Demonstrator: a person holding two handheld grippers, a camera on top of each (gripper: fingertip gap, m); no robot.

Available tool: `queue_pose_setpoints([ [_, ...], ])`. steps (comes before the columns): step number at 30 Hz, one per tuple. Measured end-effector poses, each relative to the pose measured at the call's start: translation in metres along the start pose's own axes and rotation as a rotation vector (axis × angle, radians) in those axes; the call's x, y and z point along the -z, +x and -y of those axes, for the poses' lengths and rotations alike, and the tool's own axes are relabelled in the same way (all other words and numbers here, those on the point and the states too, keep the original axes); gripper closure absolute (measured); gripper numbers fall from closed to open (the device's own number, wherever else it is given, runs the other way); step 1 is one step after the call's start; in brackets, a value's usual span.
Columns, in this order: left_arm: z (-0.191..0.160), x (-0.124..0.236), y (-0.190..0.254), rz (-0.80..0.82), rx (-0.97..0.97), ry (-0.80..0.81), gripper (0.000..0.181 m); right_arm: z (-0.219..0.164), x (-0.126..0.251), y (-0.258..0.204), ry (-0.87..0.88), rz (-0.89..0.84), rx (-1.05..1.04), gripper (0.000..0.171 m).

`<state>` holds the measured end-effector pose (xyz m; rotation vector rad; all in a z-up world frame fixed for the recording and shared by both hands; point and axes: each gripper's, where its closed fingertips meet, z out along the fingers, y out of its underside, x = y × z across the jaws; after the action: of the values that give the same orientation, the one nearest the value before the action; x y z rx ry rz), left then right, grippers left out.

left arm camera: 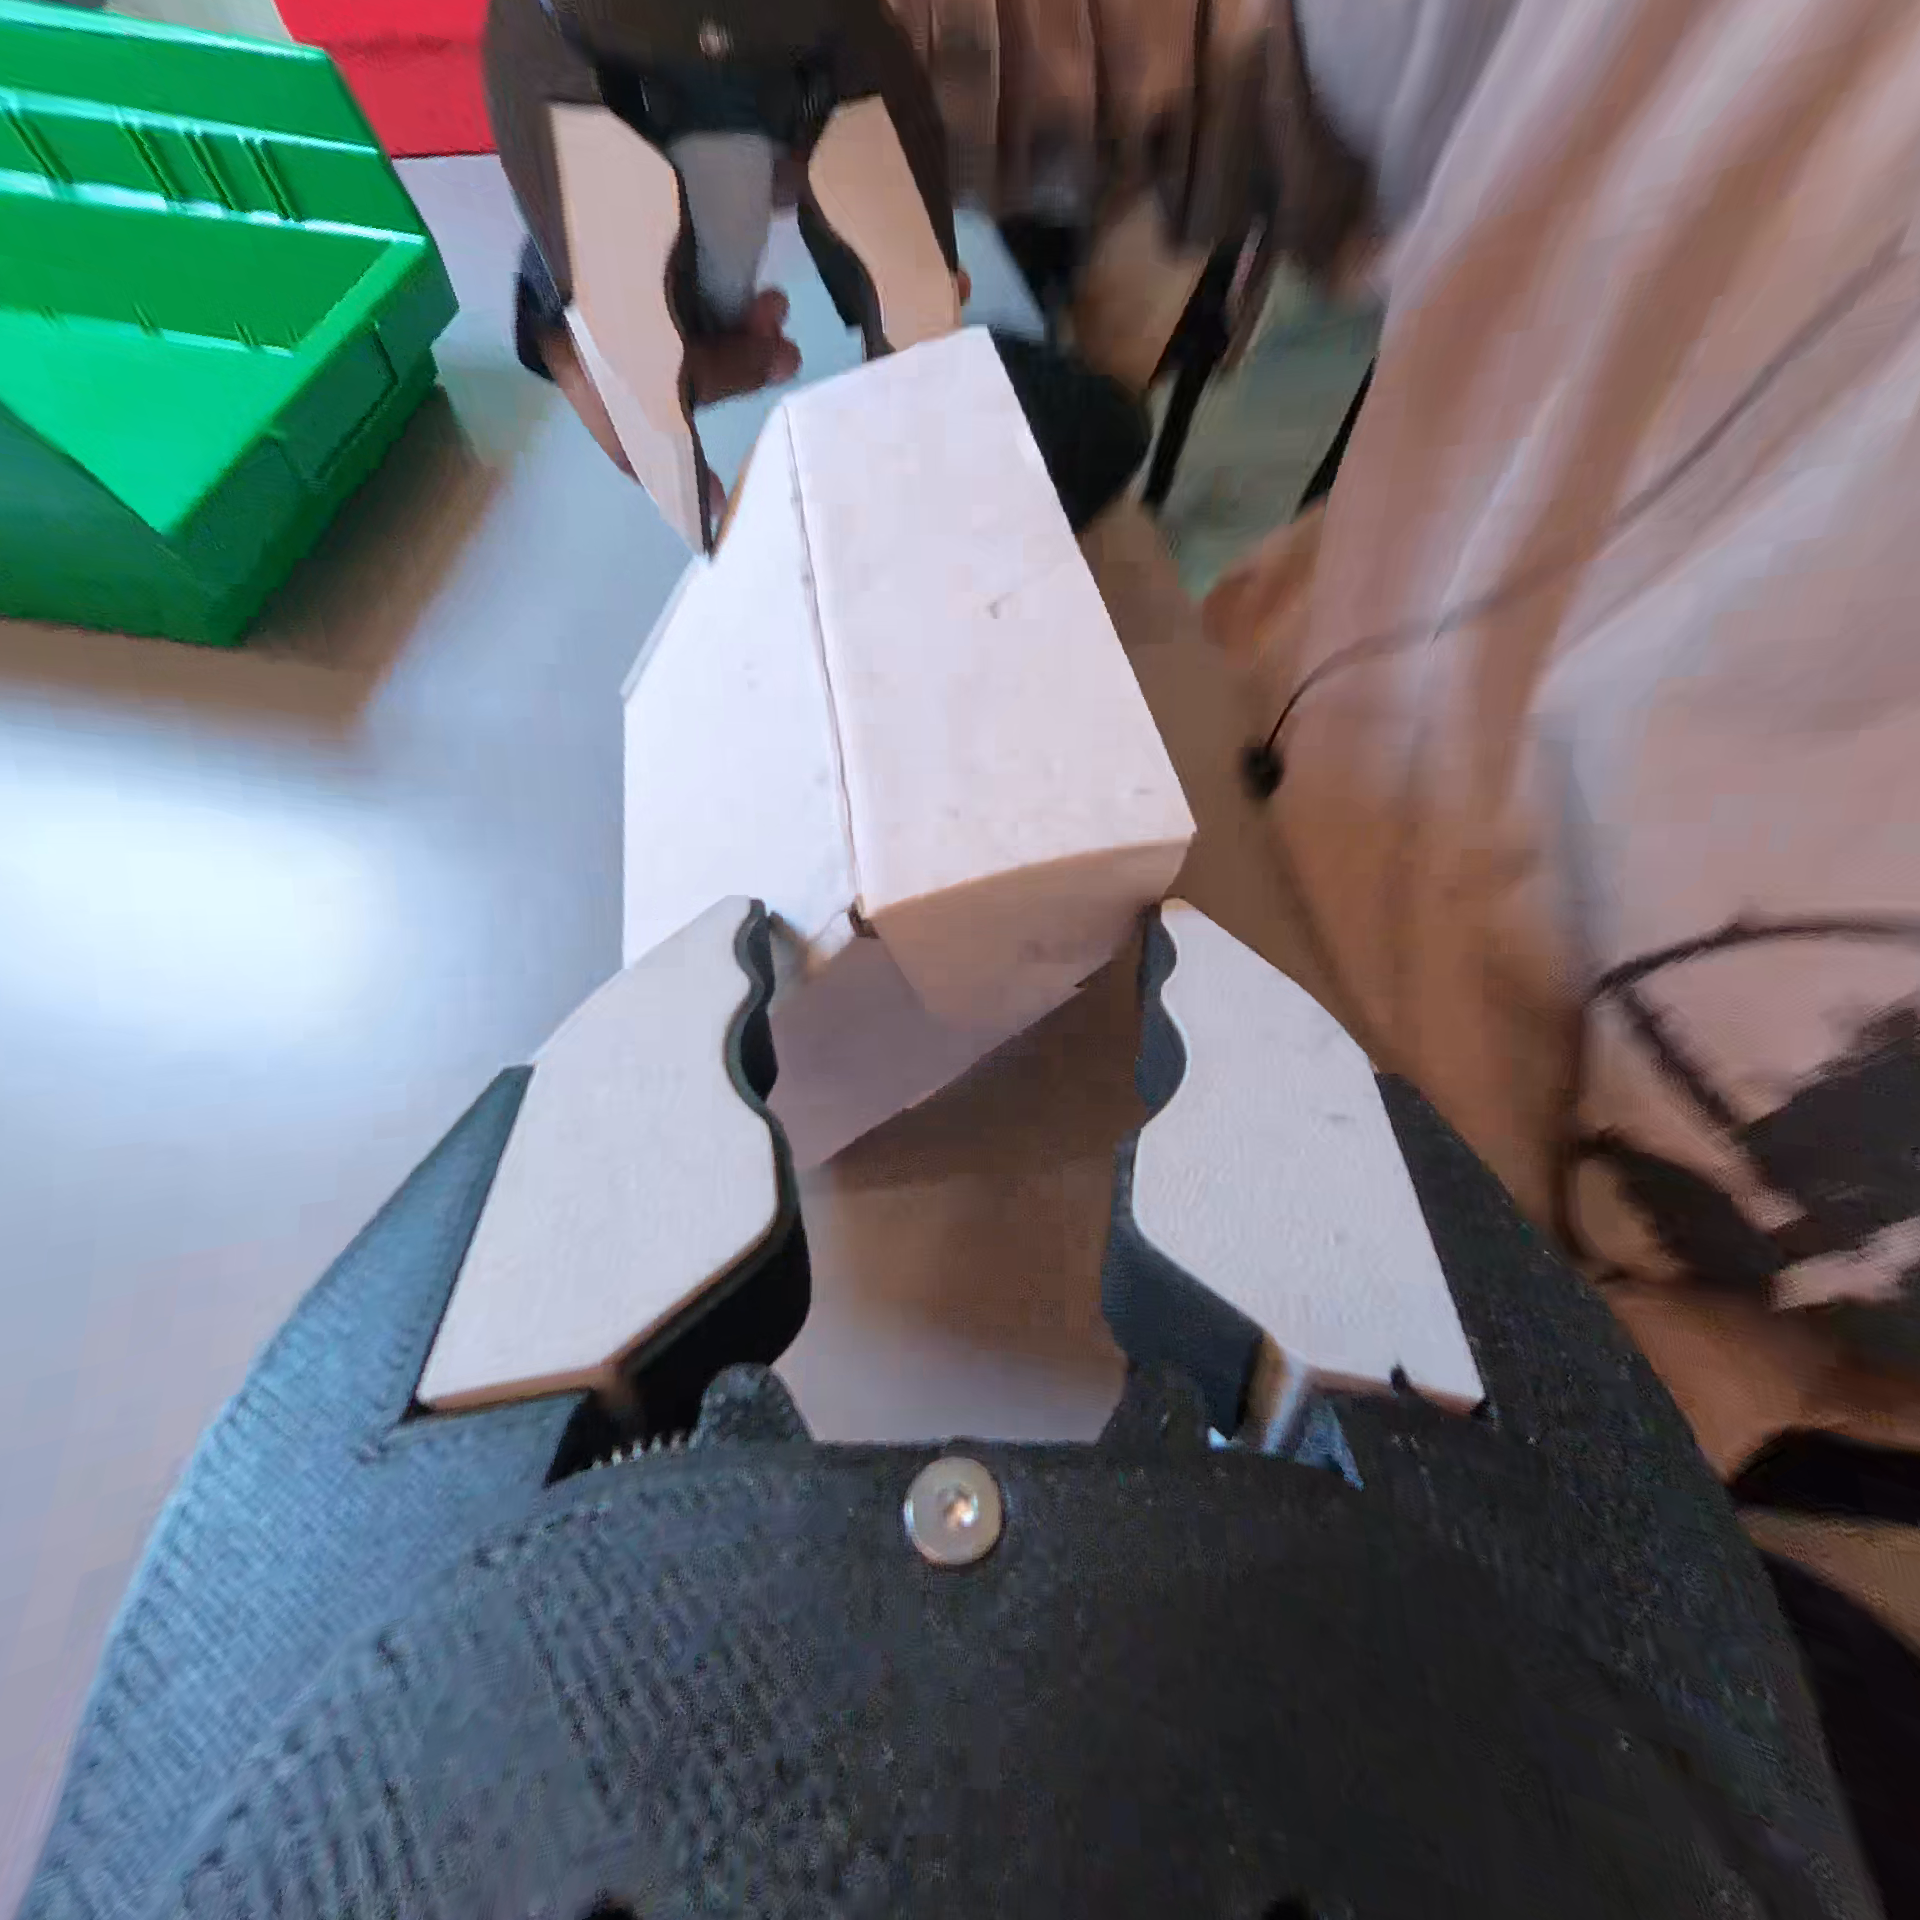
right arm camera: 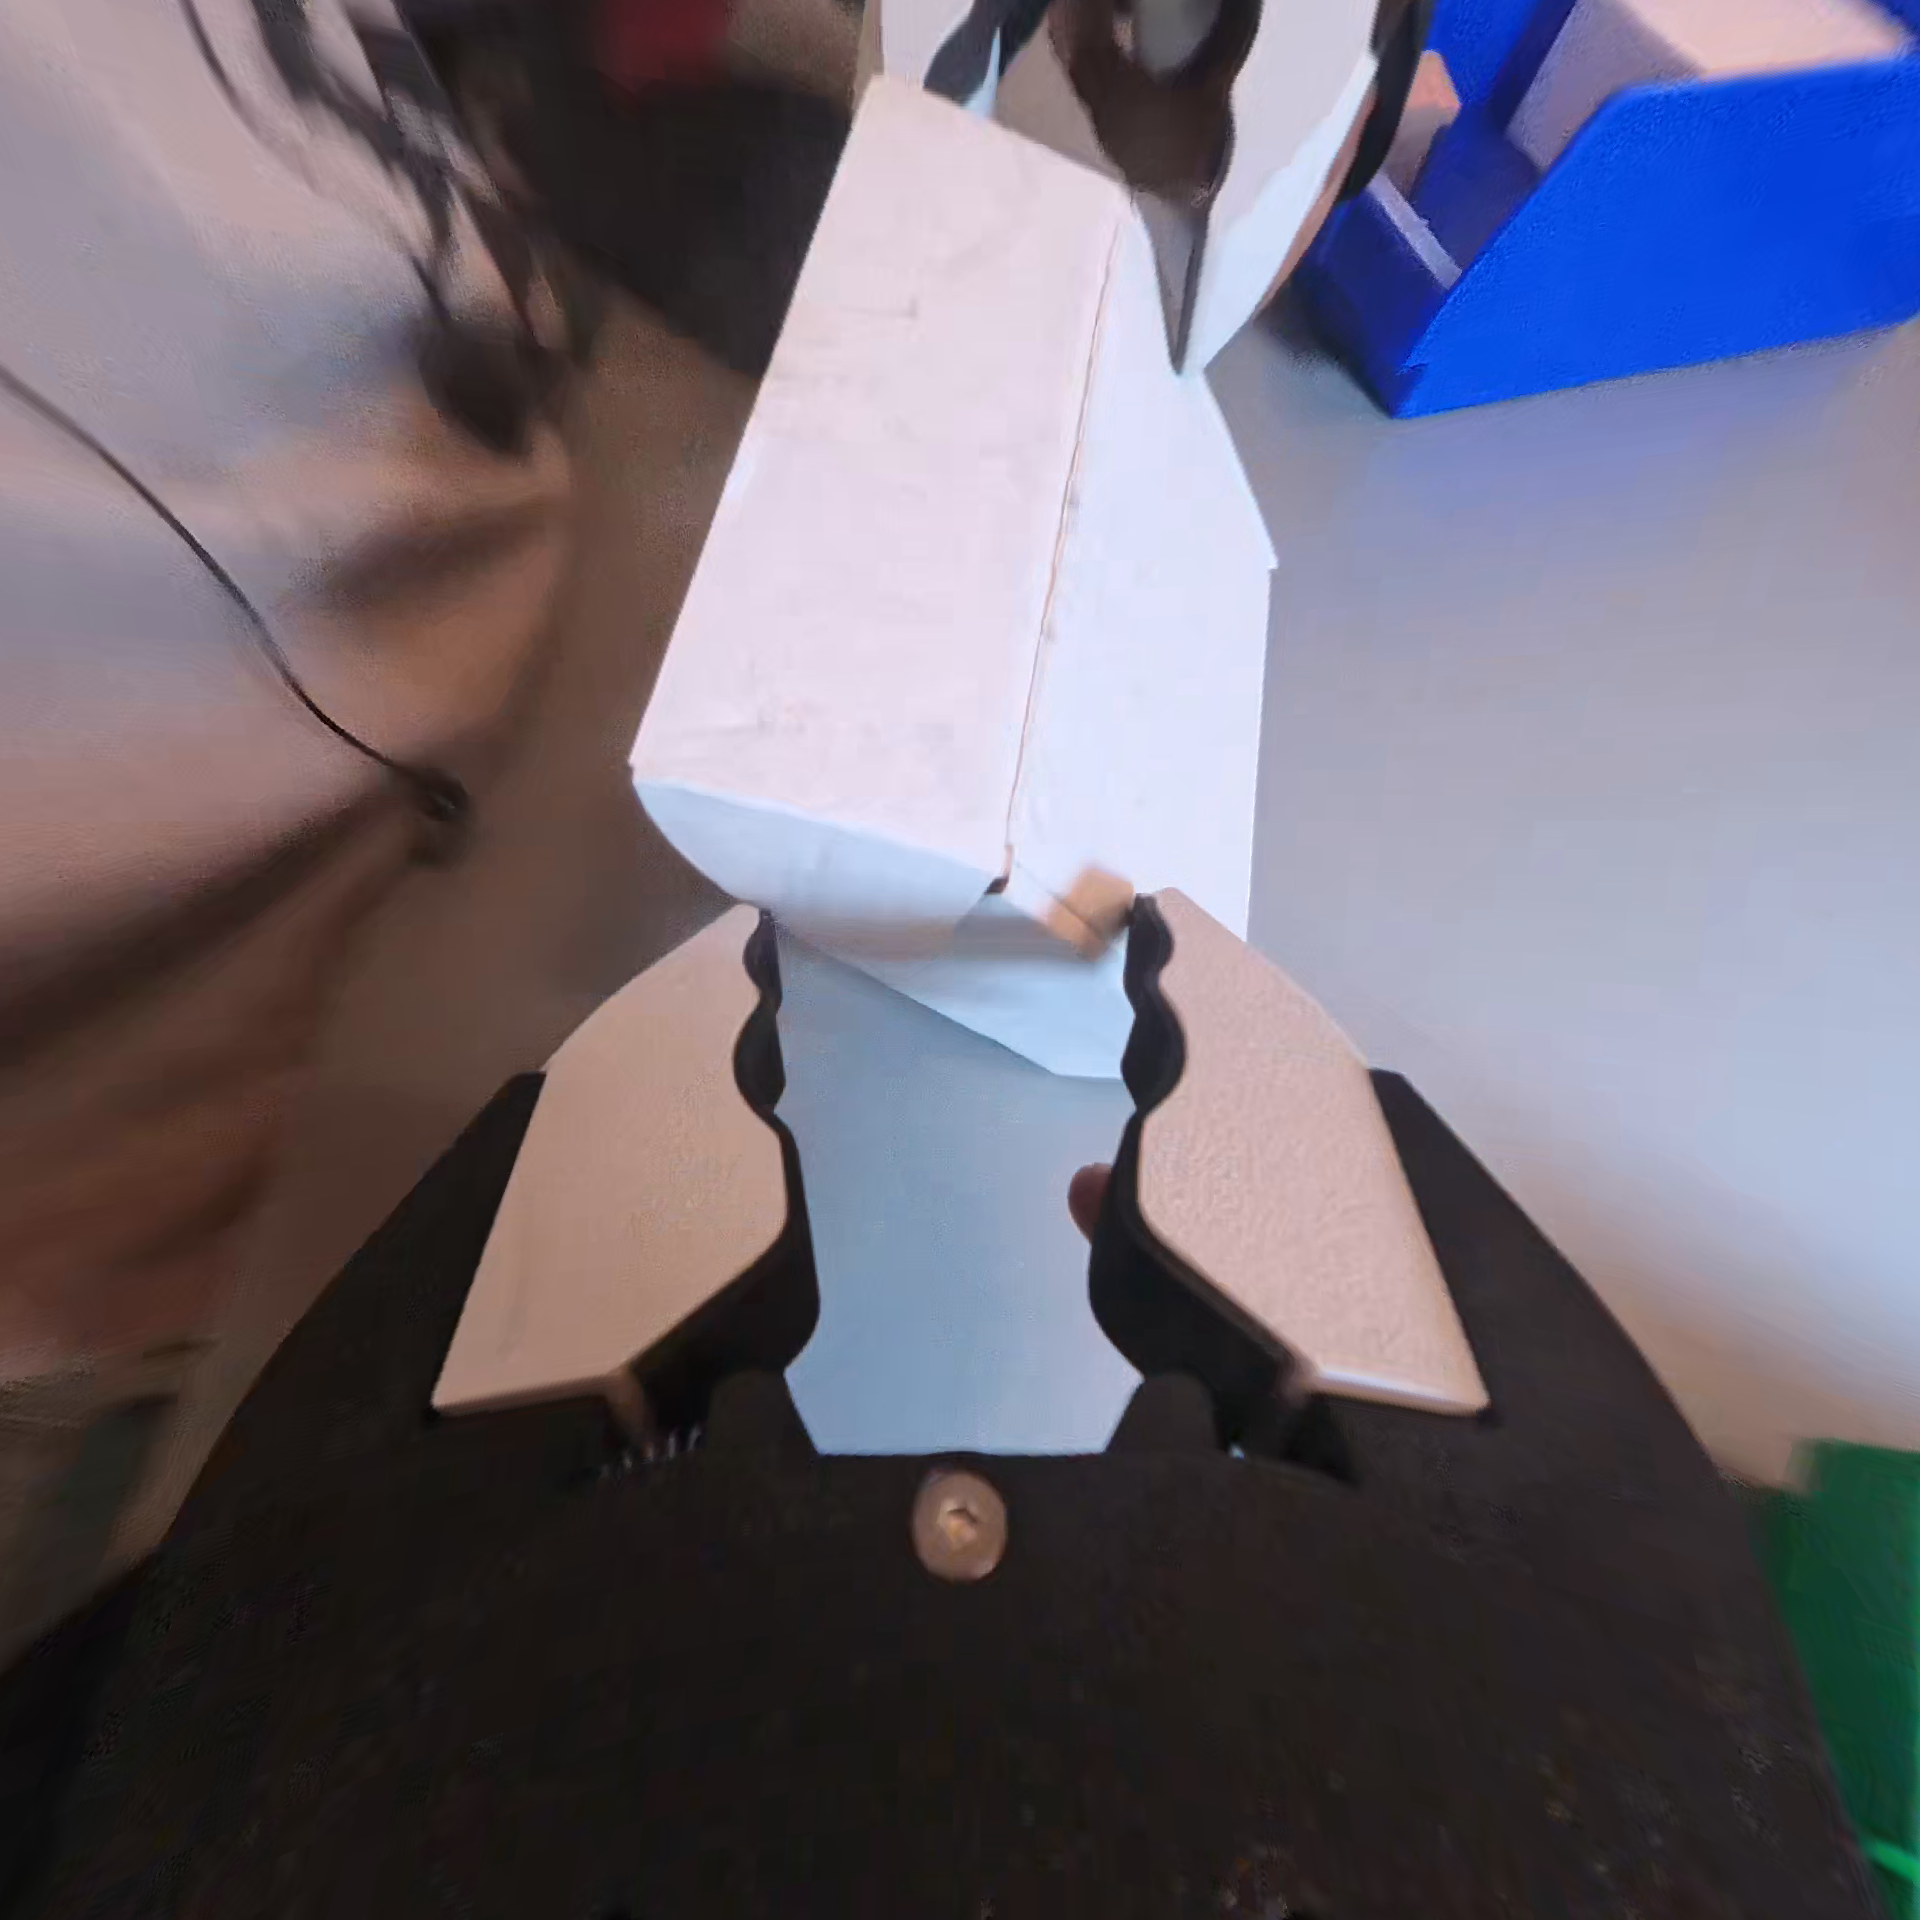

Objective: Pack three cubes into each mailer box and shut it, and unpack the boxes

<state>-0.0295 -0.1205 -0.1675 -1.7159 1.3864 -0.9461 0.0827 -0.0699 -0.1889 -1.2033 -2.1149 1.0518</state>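
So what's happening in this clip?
A person holds a white mailer box up off the grey table, one claw at each end. The left claw and right claw each straddle an end of the box, jaws apart. The box looks closed. Green bin and blue bin stand nearby.

Matt white cardboard mailer box (left arm camera: 935,665); glossy green plastic bin (left arm camera: 197,353); smooth grey table (left arm camera: 260,935).

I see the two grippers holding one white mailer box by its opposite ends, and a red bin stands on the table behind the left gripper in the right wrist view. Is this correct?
Not quite: that bin is blue, not red, as the right wrist view shows. The rest holds: the left gripper and the right gripper each hold an opposite end of the white mailer box.
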Motion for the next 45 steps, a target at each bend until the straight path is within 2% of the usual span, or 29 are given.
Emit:
queue_pose_setpoints([
  [1, 0.003, 0.003, -0.006, -0.055, 0.105, 0.046, 0.116, 0.003, 0.004, 0.003, 0.057, 0.081, -0.116, 0.109],
  [3, 0.003, 0.006, -0.019, -0.126, 0.247, 0.143, 0.116, 0.004, 0.007, 0.014, 0.150, 0.199, -0.290, 0.109],
  [5, 0.003, 0.008, -0.027, -0.147, 0.304, 0.217, 0.116, 0.003, 0.007, 0.022, 0.227, 0.241, -0.368, 0.110],
  [14, 0.008, 0.024, -0.045, -0.075, 0.367, 0.389, 0.125, 0.013, 0.026, 0.040, 0.440, 0.178, -0.414, 0.114],
  [16, 0.008, 0.029, -0.044, -0.041, 0.328, 0.390, 0.127, 0.013, 0.033, 0.041, 0.450, 0.150, -0.384, 0.114],
  [19, 0.008, 0.038, -0.046, 0.023, 0.245, 0.358, 0.131, 0.015, 0.047, 0.043, 0.460, 0.141, -0.338, 0.127],
  [21, 0.004, 0.040, -0.047, 0.038, 0.167, 0.269, 0.132, 0.009, 0.051, 0.049, 0.387, 0.115, -0.281, 0.129],
  [25, -0.001, 0.034, -0.047, -0.017, 0.041, 0.087, 0.130, 0.007, 0.045, 0.050, 0.259, 0.178, -0.188, 0.130],
  [29, 0.006, 0.020, -0.042, -0.087, -0.023, 0.030, 0.133, 0.014, 0.034, 0.043, 0.220, 0.262, -0.123, 0.130],
  [36, 0.020, 0.017, -0.045, -0.169, 0.003, 0.124, 0.141, 0.026, 0.031, 0.041, 0.269, 0.384, -0.130, 0.134],
  [41, 0.033, 0.023, -0.052, -0.213, 0.137, 0.306, 0.146, 0.035, 0.036, 0.050, 0.403, 0.448, -0.277, 0.143],
  [45, 0.034, 0.024, -0.056, -0.229, 0.201, 0.363, 0.146, 0.035, 0.036, 0.055, 0.452, 0.486, -0.365, 0.142],
])
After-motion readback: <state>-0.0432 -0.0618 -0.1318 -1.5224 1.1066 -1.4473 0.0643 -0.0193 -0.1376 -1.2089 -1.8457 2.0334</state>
